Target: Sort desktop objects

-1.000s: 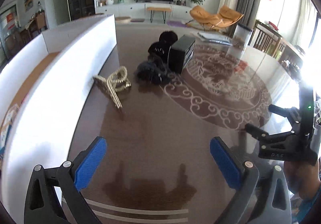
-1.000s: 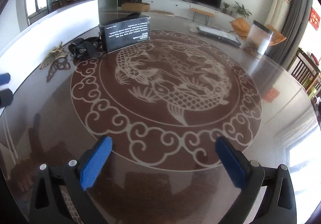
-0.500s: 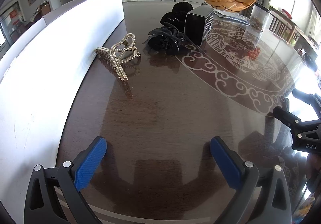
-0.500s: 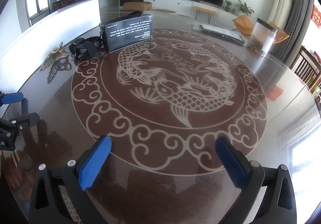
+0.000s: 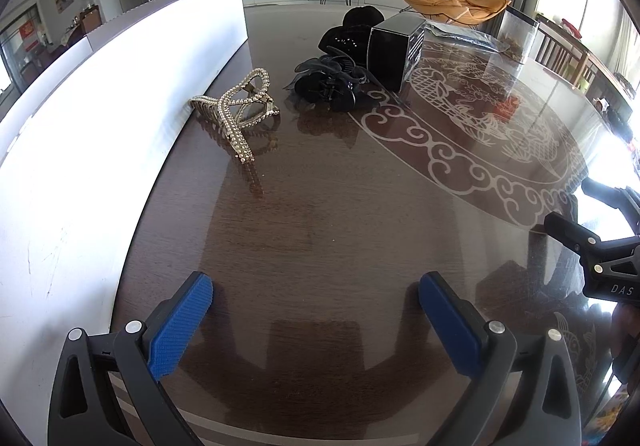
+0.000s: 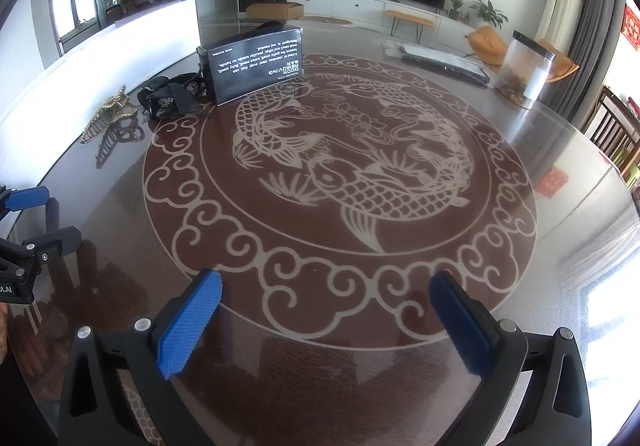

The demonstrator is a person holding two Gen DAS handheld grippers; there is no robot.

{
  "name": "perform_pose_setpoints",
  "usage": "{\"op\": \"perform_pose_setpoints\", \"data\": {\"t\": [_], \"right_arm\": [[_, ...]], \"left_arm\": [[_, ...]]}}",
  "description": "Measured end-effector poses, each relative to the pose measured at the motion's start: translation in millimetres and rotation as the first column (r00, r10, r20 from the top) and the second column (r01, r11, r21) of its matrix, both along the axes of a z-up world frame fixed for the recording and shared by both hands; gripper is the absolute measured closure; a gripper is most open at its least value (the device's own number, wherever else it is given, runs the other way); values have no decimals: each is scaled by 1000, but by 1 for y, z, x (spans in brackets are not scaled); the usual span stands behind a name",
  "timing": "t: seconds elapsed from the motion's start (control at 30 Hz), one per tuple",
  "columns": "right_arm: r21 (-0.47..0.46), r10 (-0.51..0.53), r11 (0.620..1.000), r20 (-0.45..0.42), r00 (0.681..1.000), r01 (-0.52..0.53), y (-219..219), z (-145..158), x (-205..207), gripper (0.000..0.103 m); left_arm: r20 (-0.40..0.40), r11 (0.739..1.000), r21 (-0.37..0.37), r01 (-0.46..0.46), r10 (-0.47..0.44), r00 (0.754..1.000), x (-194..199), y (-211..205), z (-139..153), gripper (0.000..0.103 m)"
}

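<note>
A gold pearl hair claw (image 5: pixel 240 106) lies on the dark round table (image 5: pixel 320 214) beside a white panel. Right of it are black hair clips (image 5: pixel 328 84) and a black box (image 5: pixel 394 50). My left gripper (image 5: pixel 316 302) is open and empty, low over the table, well short of the claw. In the right wrist view the claw (image 6: pixel 106 118), black clips (image 6: pixel 172 96) and box (image 6: pixel 256 64) lie far left. My right gripper (image 6: pixel 326 304) is open and empty over the table's near edge. Each gripper shows at the edge of the other's view.
A long white panel (image 5: pixel 120 118) stands along the table's left side. A clear jar with a black lid (image 6: pixel 526 70) and a flat plastic-wrapped pack (image 6: pixel 440 60) sit at the far right. A carp pattern (image 6: pixel 340 166) fills the table's middle.
My left gripper has tilted down and moved closer to the hair claw and clips. My right gripper has barely moved. The left gripper has come into the right wrist view.
</note>
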State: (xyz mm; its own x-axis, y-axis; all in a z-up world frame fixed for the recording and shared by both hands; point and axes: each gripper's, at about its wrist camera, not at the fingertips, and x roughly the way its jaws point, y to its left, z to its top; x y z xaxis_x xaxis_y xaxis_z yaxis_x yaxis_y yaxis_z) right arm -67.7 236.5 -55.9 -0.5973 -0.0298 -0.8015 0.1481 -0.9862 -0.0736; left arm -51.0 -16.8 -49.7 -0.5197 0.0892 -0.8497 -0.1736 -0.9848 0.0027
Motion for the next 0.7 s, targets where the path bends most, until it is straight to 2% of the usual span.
{"op": "perform_pose_setpoints", "data": {"t": [0.7], "right_arm": [[3,0,1000,-1,1000,0,0,0,0,0]], "left_arm": [[-9,1000,2,0,0,1000,1,0,0,0]]}}
